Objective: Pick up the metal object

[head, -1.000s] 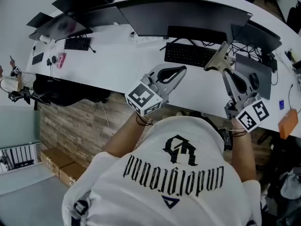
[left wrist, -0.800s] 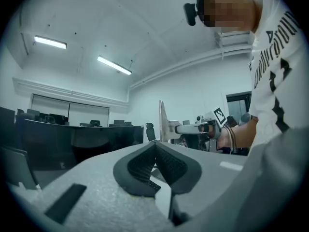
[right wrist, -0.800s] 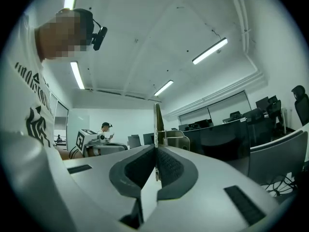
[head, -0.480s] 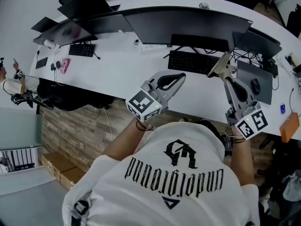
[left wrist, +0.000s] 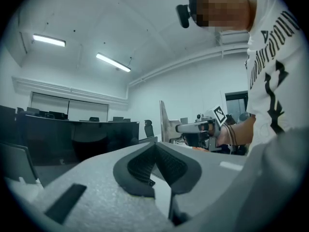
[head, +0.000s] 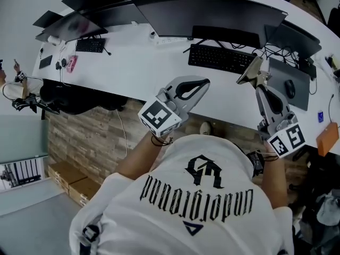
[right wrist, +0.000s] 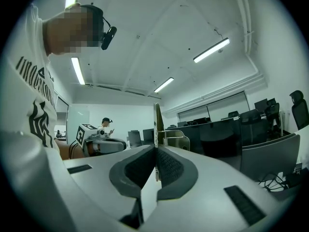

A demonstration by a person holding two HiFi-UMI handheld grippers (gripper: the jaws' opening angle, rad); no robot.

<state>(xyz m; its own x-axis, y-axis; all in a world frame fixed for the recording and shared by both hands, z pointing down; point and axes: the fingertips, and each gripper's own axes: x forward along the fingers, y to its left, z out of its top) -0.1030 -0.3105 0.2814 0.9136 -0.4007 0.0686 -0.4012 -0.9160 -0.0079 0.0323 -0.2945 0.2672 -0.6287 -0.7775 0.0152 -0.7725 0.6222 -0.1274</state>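
The metal object (head: pixel 250 71) is a flat plate with a small spring and a bent bracket, held up in the air over the white desk (head: pixel 133 68). My right gripper (head: pixel 258 82) is shut on its lower edge. In the right gripper view the plate (right wrist: pixel 158 122) stands upright, edge on, out of the closed pads (right wrist: pixel 170 166) of my right gripper (right wrist: pixel 155 164). My left gripper (head: pixel 205 82) hovers to the left near the desk's front edge, shut with nothing in it. In the left gripper view its pads (left wrist: pixel 141 164) meet, and the plate (left wrist: pixel 165 123) shows beyond them.
On the desk stand dark monitors (head: pixel 212 15), a black keyboard (head: pixel 220 59), a mouse (head: pixel 290 88) on a dark mat and cables. A second keyboard (head: pixel 89 45) and small items lie far left. An orange box (head: pixel 326 137) sits at the right edge. A person stands in the distance (right wrist: pixel 106 125).
Both grippers stay raised in nearly the same pose, the right one still closed on the metal object. The head view has shifted slightly.
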